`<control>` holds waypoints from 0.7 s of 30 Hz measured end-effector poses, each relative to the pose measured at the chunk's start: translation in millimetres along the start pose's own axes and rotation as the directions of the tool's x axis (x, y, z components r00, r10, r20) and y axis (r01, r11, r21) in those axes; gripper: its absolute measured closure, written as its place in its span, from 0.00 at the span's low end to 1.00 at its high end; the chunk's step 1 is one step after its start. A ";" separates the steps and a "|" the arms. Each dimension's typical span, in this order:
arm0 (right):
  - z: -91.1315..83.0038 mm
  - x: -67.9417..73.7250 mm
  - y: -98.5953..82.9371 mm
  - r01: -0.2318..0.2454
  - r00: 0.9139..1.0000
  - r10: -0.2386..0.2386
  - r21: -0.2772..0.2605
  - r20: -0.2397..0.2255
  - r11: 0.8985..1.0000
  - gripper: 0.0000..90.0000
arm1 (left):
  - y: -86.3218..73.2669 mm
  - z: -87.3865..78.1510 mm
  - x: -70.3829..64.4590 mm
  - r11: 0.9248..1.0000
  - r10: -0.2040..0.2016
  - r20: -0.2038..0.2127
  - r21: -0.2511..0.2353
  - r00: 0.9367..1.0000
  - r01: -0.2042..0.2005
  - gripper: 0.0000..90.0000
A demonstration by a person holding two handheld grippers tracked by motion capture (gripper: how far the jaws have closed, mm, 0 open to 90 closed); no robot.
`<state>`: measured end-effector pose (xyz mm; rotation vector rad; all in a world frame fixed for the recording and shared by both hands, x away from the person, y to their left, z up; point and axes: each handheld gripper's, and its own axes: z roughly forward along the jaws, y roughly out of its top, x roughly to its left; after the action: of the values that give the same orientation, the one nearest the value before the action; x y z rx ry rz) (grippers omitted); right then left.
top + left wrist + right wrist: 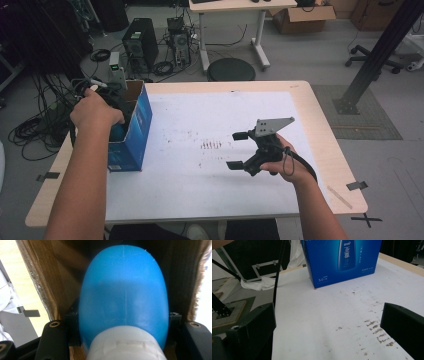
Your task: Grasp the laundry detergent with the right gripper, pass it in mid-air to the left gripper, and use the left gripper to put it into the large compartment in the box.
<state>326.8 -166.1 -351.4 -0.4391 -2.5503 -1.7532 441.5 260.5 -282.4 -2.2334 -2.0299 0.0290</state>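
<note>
Two tongs are working at the worktop (210, 200), which is wearing a white sheet with brown specks near its middle. Left tongs (125, 322) are reaching down into the open blue box (131, 132) at the worktop's left edge, and the person's left hand (95, 112) is sitting over the box mouth. Inside, in the left gripper view, the jaws are standing at either flank of a blue bottle (123, 295) with a white cap (126, 343) toward the camera; they are sitting right against its sides and appear to be gripping it, the brown cardboard walls crowding in on both sides. Right tongs (241, 150) are hovering above the middle-right of the sheet, jaws spread wide, holding nothing, well apart from the box. Judging risks: the bottle's rounded, smooth body is looking slippery, so a lift on a shallow grip could be letting it slide out and drop back inside. The box is fitting closely around the bottle, so a lift could be dragging the box upward or tipping it, since nothing is bracing it. It is also standing at the very edge of the worktop, so a sideways tug could be sending it off onto the floor. Bringing the free tongs across to steady the box wall would likely be reducing that.
</note>
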 end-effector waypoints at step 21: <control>6.2 1.3 0.8 -0.001 1.000 0.001 0.005 -0.007 1.000 0.00 | -3.9 10.0 6.0 1.000 -0.005 0.018 -0.003 1.000 0.005 0.42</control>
<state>326.6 -159.9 -352.7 -0.4334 -2.5483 -1.7450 437.3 267.6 -291.4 -2.2381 -2.0460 0.0457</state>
